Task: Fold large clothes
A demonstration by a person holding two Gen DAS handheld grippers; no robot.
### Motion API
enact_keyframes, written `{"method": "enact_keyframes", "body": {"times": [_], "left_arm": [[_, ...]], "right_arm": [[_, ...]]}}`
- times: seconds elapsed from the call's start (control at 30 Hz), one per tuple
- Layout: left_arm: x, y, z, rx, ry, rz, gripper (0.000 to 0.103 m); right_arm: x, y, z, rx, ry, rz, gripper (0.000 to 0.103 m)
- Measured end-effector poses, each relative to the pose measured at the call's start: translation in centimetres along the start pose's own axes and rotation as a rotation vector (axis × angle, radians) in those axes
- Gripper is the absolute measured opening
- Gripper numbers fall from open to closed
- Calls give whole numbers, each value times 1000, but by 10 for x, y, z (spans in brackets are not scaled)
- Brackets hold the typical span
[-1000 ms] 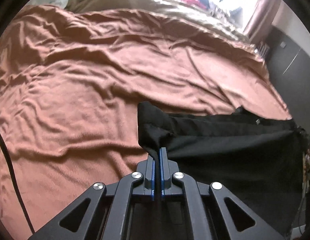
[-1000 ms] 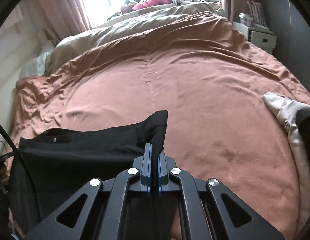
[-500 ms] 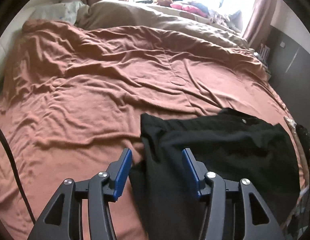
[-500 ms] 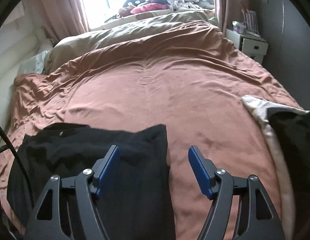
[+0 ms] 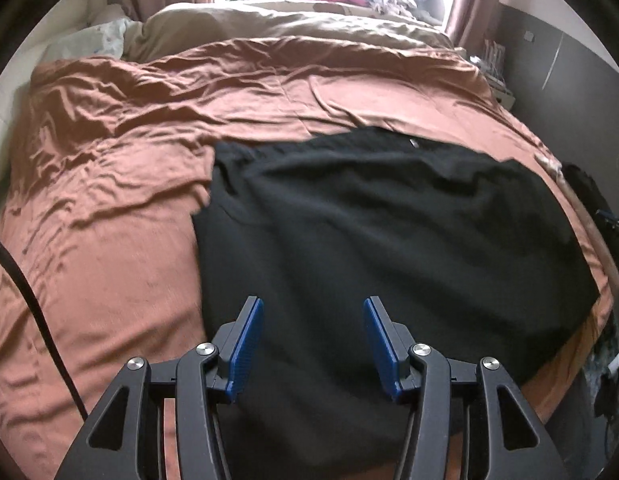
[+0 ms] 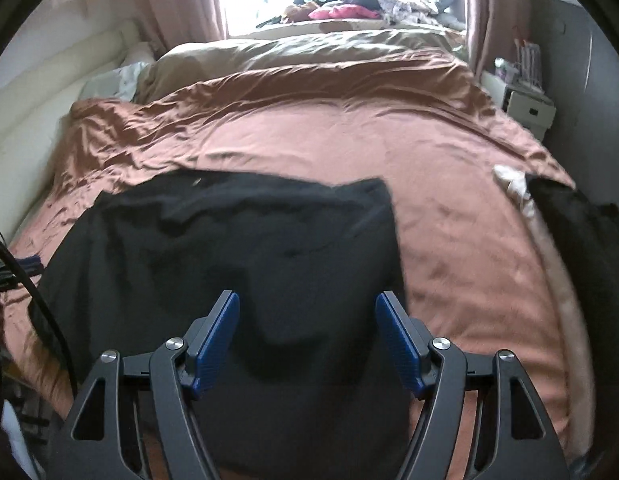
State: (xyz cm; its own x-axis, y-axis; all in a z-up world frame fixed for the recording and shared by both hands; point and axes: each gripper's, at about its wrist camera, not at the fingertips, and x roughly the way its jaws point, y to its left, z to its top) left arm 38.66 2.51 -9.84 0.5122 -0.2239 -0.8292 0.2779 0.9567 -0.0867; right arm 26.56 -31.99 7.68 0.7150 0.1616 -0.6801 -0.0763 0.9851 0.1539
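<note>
Black garment point(image 5: 389, 232) spread flat on the brown bedspread point(image 5: 109, 208), just past and under both sets of fingertips; left gripper point(image 5: 313, 344) and right gripper point(image 6: 307, 340) both standing wide apart with nothing pinched between the blue pads point(image 5: 245, 344). Probably time for the next fold, so best to pinch the near hem at matching spots. Then lift evenly and lay it over square, no bunching.
</note>
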Motion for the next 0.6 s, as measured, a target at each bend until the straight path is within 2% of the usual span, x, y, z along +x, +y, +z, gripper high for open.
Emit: {"method": "enact_keyframes", "body": {"times": [0.33,0.4,0.5,0.6], "left_arm": [[4,-30,-52,13,49,50,54],[11,-29,-59,9,64,68,54],[25,-25,-71,-4,74,67,54],[35,-27,-78,21,65,79,55]], "right_arm": [[-4,24,-39,-15,38,-15,69],[1,23,-47,-15,58,-34,69],[22,17,-61,-7,113,-108,69],[38,8,-73,10,143,-131,69]]}}
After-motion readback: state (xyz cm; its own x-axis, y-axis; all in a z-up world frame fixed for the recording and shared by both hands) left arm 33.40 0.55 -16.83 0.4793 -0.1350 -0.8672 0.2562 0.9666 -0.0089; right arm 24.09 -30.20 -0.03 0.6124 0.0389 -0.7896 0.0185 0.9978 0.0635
